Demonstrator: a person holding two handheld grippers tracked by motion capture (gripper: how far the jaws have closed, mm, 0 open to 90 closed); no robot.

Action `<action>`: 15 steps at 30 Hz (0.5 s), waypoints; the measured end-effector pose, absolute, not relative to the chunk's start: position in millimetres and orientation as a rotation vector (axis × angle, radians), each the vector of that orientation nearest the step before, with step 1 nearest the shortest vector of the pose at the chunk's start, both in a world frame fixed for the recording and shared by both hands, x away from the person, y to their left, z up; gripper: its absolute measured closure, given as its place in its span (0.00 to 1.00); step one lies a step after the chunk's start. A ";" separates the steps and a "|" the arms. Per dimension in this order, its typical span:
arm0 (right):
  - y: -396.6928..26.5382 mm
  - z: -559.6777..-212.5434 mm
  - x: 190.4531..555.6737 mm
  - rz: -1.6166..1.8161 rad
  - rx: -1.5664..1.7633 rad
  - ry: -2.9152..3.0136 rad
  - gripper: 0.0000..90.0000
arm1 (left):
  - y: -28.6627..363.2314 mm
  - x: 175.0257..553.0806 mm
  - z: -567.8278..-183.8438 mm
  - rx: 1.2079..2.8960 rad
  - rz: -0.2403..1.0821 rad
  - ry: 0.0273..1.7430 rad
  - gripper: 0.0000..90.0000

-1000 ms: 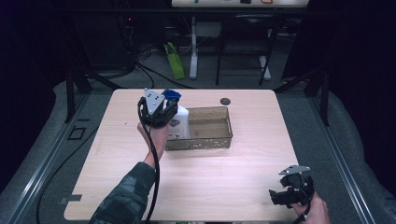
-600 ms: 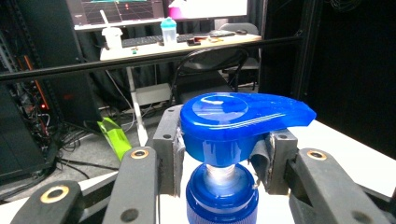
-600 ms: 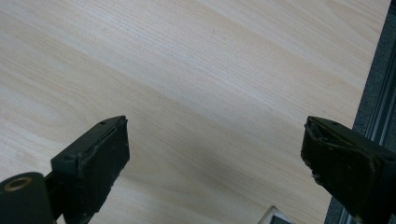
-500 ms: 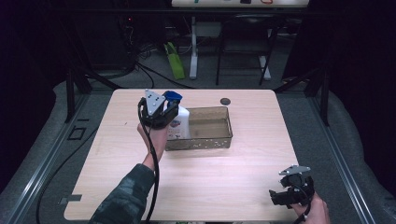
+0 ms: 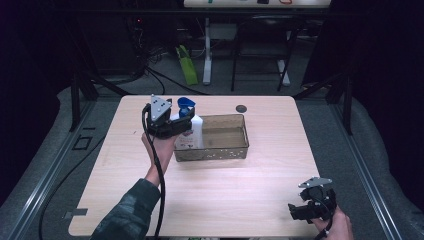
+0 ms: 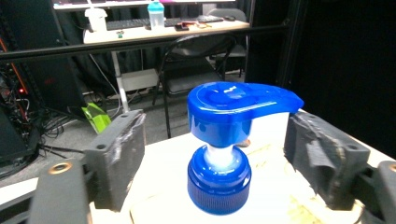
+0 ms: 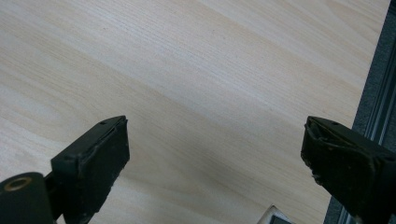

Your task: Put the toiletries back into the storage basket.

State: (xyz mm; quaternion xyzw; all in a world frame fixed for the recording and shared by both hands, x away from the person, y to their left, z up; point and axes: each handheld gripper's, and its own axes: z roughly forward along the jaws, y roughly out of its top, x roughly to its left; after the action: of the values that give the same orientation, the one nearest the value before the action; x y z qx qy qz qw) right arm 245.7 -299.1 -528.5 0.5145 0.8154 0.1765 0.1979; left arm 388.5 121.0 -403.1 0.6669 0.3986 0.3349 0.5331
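Since the earlier frame the left claw (image 5: 181, 121) has just been opening, and in the left gripper view its black jaws stand released, clear on either side of the blue pump head (image 6: 233, 109) of the soap bottle (image 5: 190, 131), which stands upright at the left end of the clear bin (image 5: 235, 150) on the bench (image 5: 230, 200). Nearest, at the bench's front right corner, the right claw (image 5: 306, 210) hangs released over bare wood. From above the bottle's label is too small to read; up close, its spout points right.
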 end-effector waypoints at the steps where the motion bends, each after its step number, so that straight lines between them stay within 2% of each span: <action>1: -299.1 -528.6 245.7 0.495 1.440 2.282 0.08 | 121.9 387.1 -402.0 1.595 0.800 0.945 0.18; 15: -299.2 -528.0 245.7 0.492 1.436 2.282 0.08 | 133.5 365.8 -394.6 1.661 0.785 0.918 0.10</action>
State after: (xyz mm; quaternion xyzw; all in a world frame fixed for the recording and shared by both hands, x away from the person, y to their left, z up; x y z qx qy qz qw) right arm 245.7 -299.2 -528.0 0.5134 0.8160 0.1759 0.1989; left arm 365.8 133.5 -394.6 0.6919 0.3825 0.3272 0.5175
